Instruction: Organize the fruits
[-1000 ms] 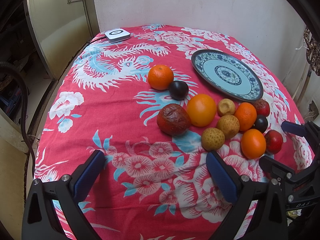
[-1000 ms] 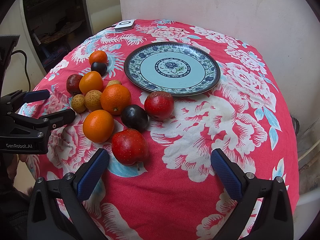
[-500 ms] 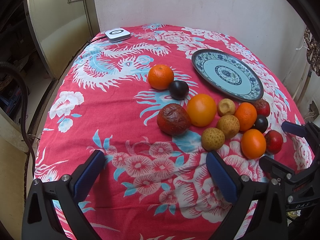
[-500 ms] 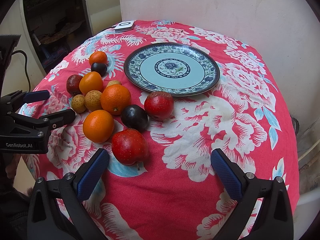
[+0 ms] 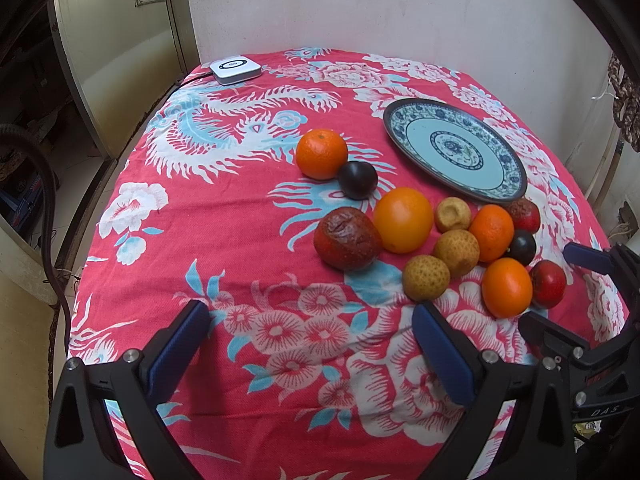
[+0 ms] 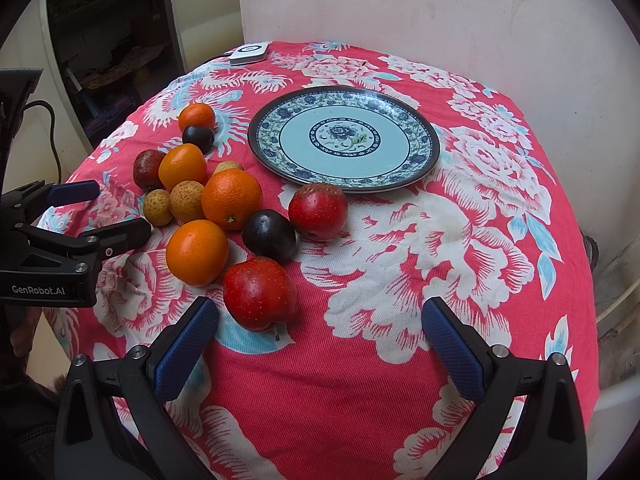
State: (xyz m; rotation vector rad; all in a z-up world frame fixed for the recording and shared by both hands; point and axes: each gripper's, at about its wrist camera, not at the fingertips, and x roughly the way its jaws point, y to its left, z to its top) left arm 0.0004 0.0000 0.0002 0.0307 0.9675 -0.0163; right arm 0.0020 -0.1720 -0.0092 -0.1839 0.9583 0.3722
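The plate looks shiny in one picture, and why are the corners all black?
Right wrist view: soft daylight puts a pale sheen on the plate; fruits cast faint shadows. Left wrist view: the plate looks squashed by the fisheye lens. Both views: the round lens leaves black corners; everything is sharp.

From my remote seat I took the plate (image 6: 424,160) as my landmark on the table (image 6: 400,400); nothing lay on it. All the fruit sat on the cloth to the plate's left and near-left. Farthest back on that side, a mandarin (image 6: 196,117) touched a plum (image 6: 198,138) just before it. Nearer me lay a tight cluster (image 6: 192,188), pieces touching one another. An apple (image 6: 318,211) rested just before the plate's near rim, a second plum (image 6: 270,236) beside it to the left. Another apple (image 6: 260,293) lay nearest me, well before the plate. A small device (image 6: 250,53) sat behind the plate, at the table's far left corner.
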